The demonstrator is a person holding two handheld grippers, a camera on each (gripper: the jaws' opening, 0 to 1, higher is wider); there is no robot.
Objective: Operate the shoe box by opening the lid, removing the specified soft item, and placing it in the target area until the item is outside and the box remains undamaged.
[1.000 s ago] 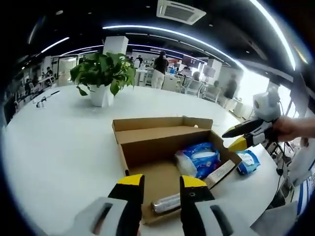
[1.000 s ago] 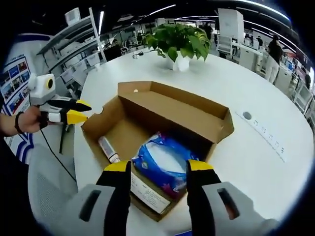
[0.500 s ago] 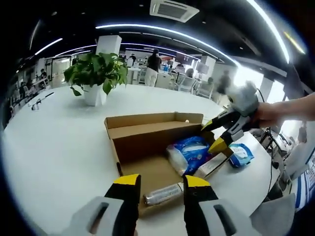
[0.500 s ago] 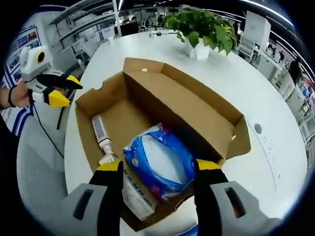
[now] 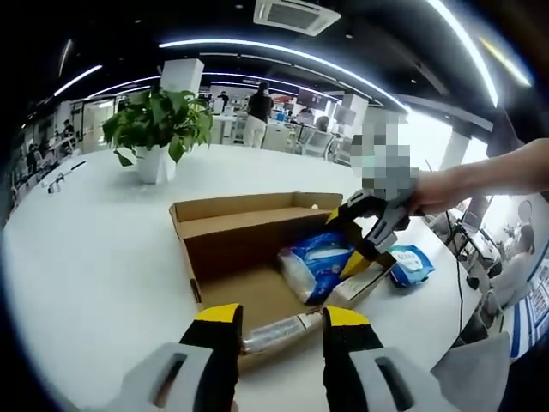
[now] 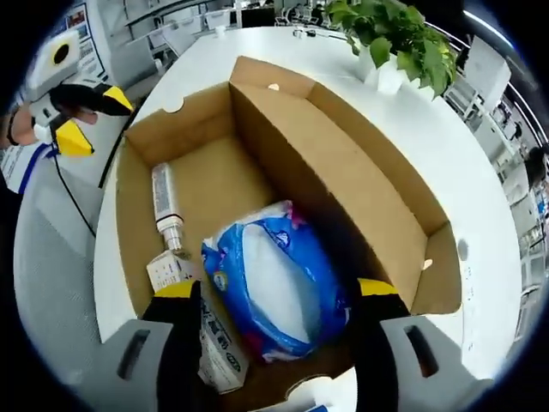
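Lid already open, the brown cardboard shoe box (image 6: 283, 172) sits on the white table (image 5: 94, 249). The right hand-held gripper (image 6: 274, 296), jaws spread, straddles the blue-and-white soft plastic pack (image 6: 270, 287) at lower centre; next it probably must close gently. The left hand-held gripper (image 5: 281, 313) hangs spread.

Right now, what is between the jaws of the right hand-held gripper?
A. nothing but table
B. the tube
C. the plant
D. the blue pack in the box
D: in the right gripper view, the right hand-held gripper has its open jaws either side of the blue pack in the box.
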